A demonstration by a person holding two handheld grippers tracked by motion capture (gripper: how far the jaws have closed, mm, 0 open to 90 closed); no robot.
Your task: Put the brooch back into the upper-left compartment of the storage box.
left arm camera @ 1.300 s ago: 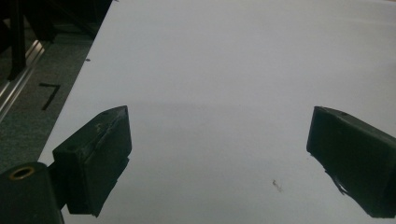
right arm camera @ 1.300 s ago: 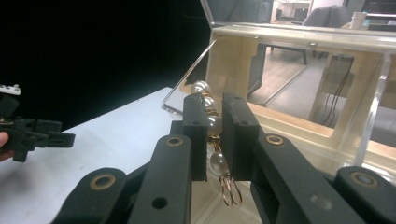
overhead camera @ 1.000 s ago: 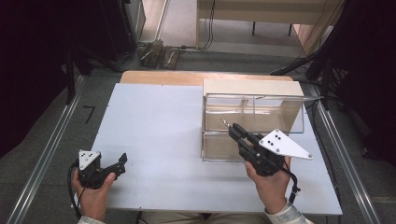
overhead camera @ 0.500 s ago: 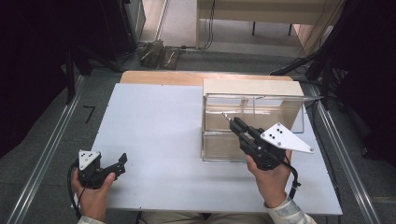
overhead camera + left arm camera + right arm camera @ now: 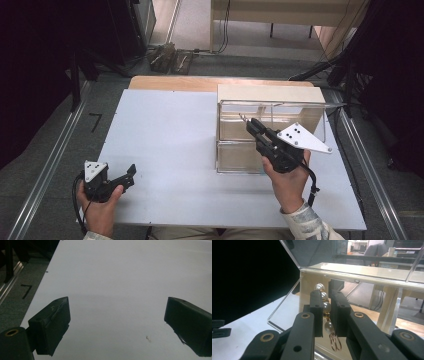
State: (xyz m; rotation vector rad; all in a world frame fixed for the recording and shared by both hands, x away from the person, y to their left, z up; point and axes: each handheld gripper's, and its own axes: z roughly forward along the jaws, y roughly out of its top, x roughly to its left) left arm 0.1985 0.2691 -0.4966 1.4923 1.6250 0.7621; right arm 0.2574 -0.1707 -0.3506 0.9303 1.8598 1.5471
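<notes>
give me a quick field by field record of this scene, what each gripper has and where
right gripper: shut on pearl bracelet, a string of pearls and gold rings clamped between its jaws
position: held at the front of the clear box
clear box: two tiers, wooden back, on the white table
left gripper: open, nothing between its jaws, low over the table's near left corner

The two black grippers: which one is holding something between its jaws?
The right gripper, raised at the clear acrylic display box, is shut on a string of white pearls with gold rings. The left gripper stands open over the white table.
</notes>
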